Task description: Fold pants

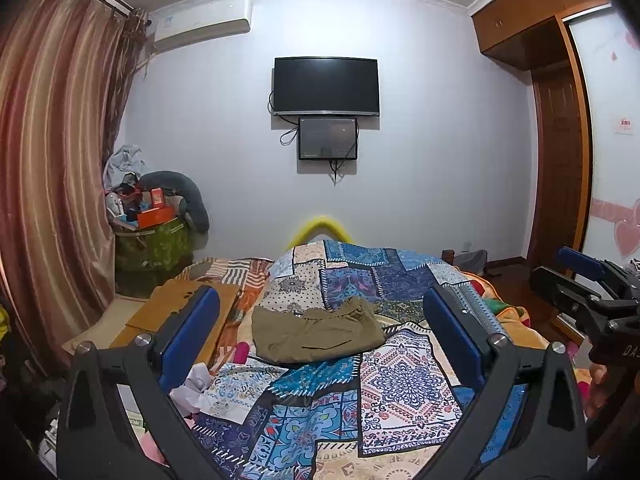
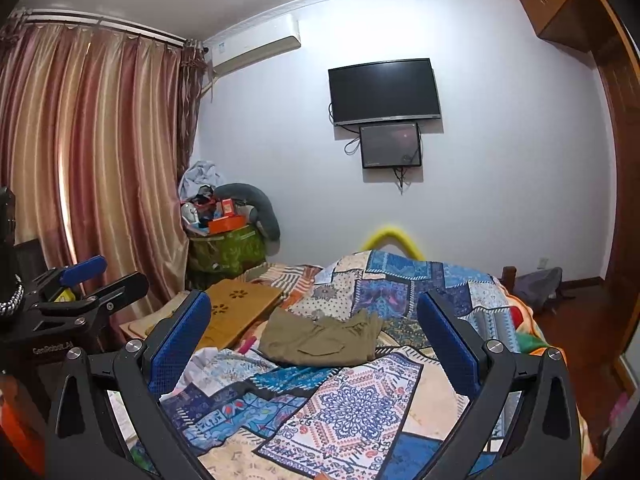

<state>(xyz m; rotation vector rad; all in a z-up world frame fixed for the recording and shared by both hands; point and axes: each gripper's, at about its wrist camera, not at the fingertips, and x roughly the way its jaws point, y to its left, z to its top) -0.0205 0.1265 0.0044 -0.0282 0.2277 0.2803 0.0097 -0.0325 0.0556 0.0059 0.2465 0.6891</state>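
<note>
In the right wrist view, the right gripper fills the lower frame with its blue-padded fingers spread wide and nothing between them. Beyond them, near the frame's centre, olive pants lie folded on a patchwork quilt. The left gripper shows at the left edge, in front of striped curtains, and a television hangs on the wall upper right.
</note>
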